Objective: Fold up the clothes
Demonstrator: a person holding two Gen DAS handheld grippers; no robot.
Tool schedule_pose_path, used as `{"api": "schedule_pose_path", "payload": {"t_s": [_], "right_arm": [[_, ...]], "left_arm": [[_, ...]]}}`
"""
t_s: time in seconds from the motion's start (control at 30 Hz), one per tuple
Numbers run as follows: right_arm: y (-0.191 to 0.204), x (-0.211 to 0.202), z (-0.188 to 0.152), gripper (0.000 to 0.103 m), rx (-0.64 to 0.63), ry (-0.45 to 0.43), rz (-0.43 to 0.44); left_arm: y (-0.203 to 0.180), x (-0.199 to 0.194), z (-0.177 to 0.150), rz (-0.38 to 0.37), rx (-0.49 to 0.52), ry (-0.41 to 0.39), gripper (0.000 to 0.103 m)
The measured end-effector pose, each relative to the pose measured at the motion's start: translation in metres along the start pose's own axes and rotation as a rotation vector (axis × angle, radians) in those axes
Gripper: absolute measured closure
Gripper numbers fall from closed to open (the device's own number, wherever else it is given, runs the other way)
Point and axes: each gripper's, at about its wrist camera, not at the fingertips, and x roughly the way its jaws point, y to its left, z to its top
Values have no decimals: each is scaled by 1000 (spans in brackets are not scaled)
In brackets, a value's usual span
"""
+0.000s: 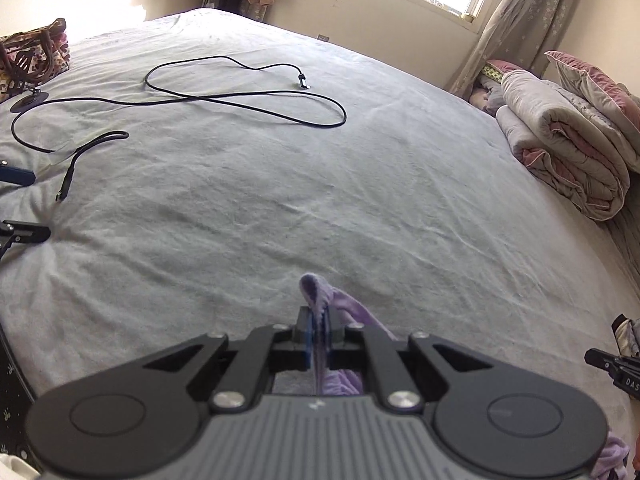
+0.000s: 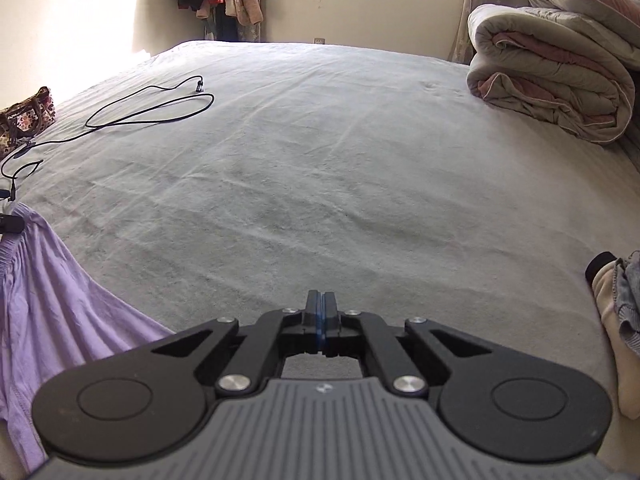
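Your left hand-held gripper (image 1: pixel 319 326) is clamped tight on a fold of the lilac garment (image 1: pixel 344 308): a tuft of the cloth stands up past the fingertips, and more of it runs back between the arms and hangs below the body. Only the left wrist view shows that grip.

The right wrist view shows what the left one hides: the garment (image 2: pixel 52 300) spreads wide at the lower left of that picture, draped over the near part of the bed (image 2: pixel 340 168), with a ribbed hem along its left edge. Your right hand-held gripper (image 2: pixel 321 322) has its jaws together, blue pads meeting, with no cloth between them; it hangs above bare sheet, well apart from the lilac cloth.

Both views show the black cable (image 1: pixel 240 92) looped on the far left part of the bed, the patterned handbag (image 1: pixel 34 56) at the left edge, and the rolled quilt (image 2: pixel 552 80) on the right. You cannot tell from either picture what the handbag holds.

The left view alone catches the tip of the other gripper at its right edge, beside a small pile of clothes (image 1: pixel 626 334). In the right view that pile (image 2: pixel 616 320) shows as a cream piece with a dark cuff and a grey-blue knit lying against it.
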Motion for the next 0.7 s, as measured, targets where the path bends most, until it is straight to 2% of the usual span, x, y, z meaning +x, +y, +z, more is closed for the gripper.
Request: {"api": "schedule_pose_path", "payload": {"t_s": [0.07, 0.13, 0.17, 0.2, 0.3, 0.33, 0.37, 0.4, 0.5, 0.57, 0.7], "right_arm": [[-4, 0, -6, 89, 36, 35, 50], [-6, -1, -13, 80, 56, 61, 83], [-8, -2, -16, 64, 64, 72, 96], [-8, -3, -20, 58, 70, 75, 108], [-7, -5, -27, 59, 66, 86, 131], [-5, -4, -28, 60, 62, 89, 135], [-4, -3, -30, 68, 57, 92, 140], [-1, -1, -31, 81, 39, 96, 137], [12, 2, -34, 98, -54, 100, 123], [20, 1, -33, 100, -112, 81, 89], [17, -1, -18, 101, -110, -10, -14]], "left_arm": [[3, 3, -4, 6, 2, 9, 97], [7, 6, -8, 14, 0, 19, 97], [10, 7, -9, 14, -8, 24, 97], [13, 8, -11, 12, -17, 29, 97], [17, 10, -14, 14, -29, 37, 97], [17, 10, -14, 15, -29, 36, 96], [16, 10, -15, 16, -29, 35, 96], [16, 11, -15, 16, -29, 34, 96], [15, 13, -14, 22, -18, 29, 96], [12, 14, -12, 33, -2, 19, 97], [6, 19, -3, 44, 17, -6, 98]]}}
